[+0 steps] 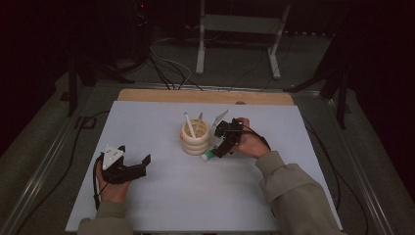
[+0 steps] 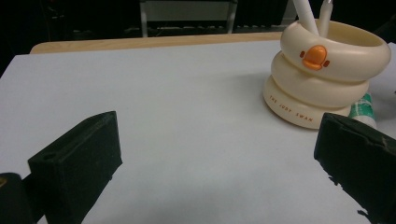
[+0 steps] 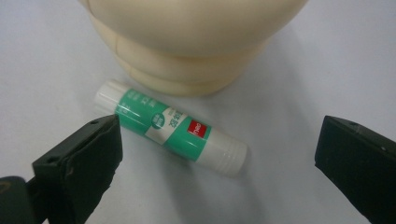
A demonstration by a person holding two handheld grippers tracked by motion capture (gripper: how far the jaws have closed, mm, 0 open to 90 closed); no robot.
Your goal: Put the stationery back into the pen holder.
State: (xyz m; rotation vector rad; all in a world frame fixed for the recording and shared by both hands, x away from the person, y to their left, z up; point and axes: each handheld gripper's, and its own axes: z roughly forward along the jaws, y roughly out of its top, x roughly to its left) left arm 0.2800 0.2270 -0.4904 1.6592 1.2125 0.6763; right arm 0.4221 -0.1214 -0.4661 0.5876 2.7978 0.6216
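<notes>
Where right gripper [image 3: 219, 154] jaws gape, glue stick [image 3: 170, 127] lies between, untouched.

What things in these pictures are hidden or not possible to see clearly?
- Glue stick: in the left gripper view the duck-faced holder hides most of it.
- Its label print: too small and blurred in the right gripper view.
- Pens: lower ends are inside the holder in the high view; tops are cut off in the left gripper view.
</notes>
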